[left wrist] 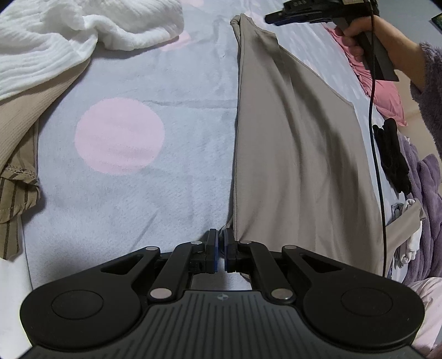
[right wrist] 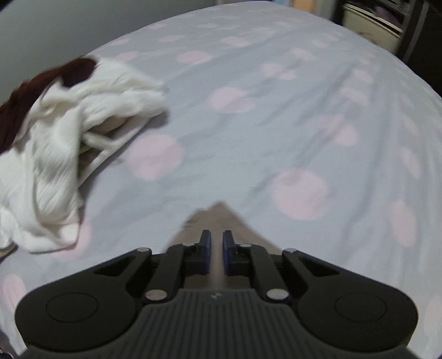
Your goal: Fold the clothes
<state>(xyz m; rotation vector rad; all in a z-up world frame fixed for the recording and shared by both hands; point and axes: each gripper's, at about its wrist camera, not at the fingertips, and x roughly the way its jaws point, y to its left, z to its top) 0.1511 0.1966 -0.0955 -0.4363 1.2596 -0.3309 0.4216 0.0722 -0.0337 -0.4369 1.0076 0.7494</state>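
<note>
The blue-padded fingers (left wrist: pixel 212 250) of the left gripper (left wrist: pixel 220 250) are drawn almost together and pinch the near corner of a long taupe-grey smooth-fabric garment (left wrist: pixel 298 143). The right gripper (right wrist: pixel 217 252) has its two blue pads a narrow gap apart with a strip of that same taupe cloth (right wrist: pixel 218 218) running between them; a pointed corner of it sticks out just beyond the tips. That view is blurred, so a firm grip there cannot be judged.

The taupe garment is lifted and stretched like a sheet above a pale blue fleece bedspread with large pink dots (left wrist: pixel 154 171). Its far end rises toward the right gripper, seen in the left wrist view as a black tool (left wrist: pixel 304 13) held by a person's hand (left wrist: pixel 356 36) with a fuzzy purple sleeve (left wrist: pixel 429 82). A black cable (left wrist: pixel 375 154) hangs from that tool, across the garment's right edge.

Left of the taupe garment lie three other loose pieces: one crumpled white ribbed knit (left wrist: pixel 69 36), one beige ribbed piece (left wrist: pixel 25 121) under it, and one brown striped piece (left wrist: pixel 13 204) nearer the camera. In the right wrist view a dark maroon cloth (right wrist: pixel 41 85) touches the far side of the white knit.

Right of the garment are a pink ruffled fabric (left wrist: pixel 384 94), a black item (left wrist: pixel 395 157) and purple plush fabric (left wrist: pixel 425 187). Faint characters on the black tool are too small to read. No containers are visible.
</note>
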